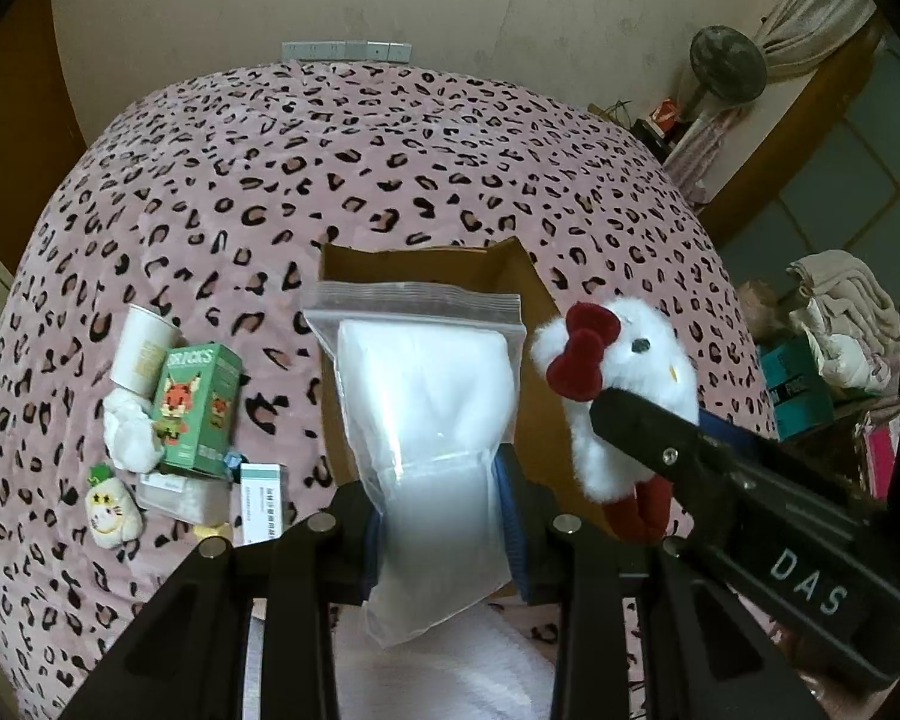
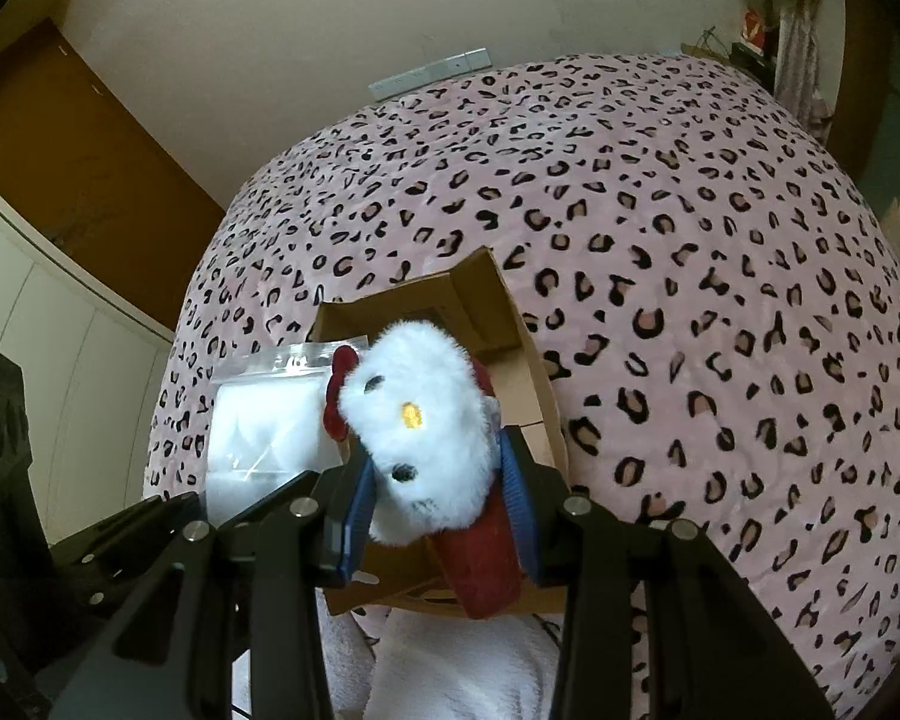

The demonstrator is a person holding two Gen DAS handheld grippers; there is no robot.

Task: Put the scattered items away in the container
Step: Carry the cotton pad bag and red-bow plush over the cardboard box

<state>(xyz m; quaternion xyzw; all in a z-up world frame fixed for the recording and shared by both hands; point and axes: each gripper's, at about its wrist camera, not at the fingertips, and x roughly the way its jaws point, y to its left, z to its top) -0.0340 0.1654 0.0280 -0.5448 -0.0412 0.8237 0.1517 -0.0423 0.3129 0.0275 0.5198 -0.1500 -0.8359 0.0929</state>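
A: Over the near edge of the bed (image 1: pixel 390 138), the left gripper (image 1: pixel 441 516) is clamped on the lower part of a clear zip bag (image 1: pixel 426 396) with white filling, so the bag stands up between its blue pads, its sealed top toward the cardboard box (image 1: pixel 510 276).

B: And the right gripper (image 2: pixel 444 510)?

A: It is clamped on the body of a white plush cat (image 2: pixel 420 420), red bow to the left, red legs dangling below the pads. I judge both are gripped low so the free ends can drop into the box first.

B: Where is the box relative to them?

A: Just beyond and beneath both; the cat hangs over its open mouth (image 2: pixel 498 324), the bag beside it over the left wall.

B: What is left?

A: Toward the bed's left edge, well apart from the box: a paper cup (image 1: pixel 144 348), a green bricks carton (image 1: pixel 201 414), a small plush radish (image 1: pixel 111 510), and a white packet (image 1: pixel 261 501).
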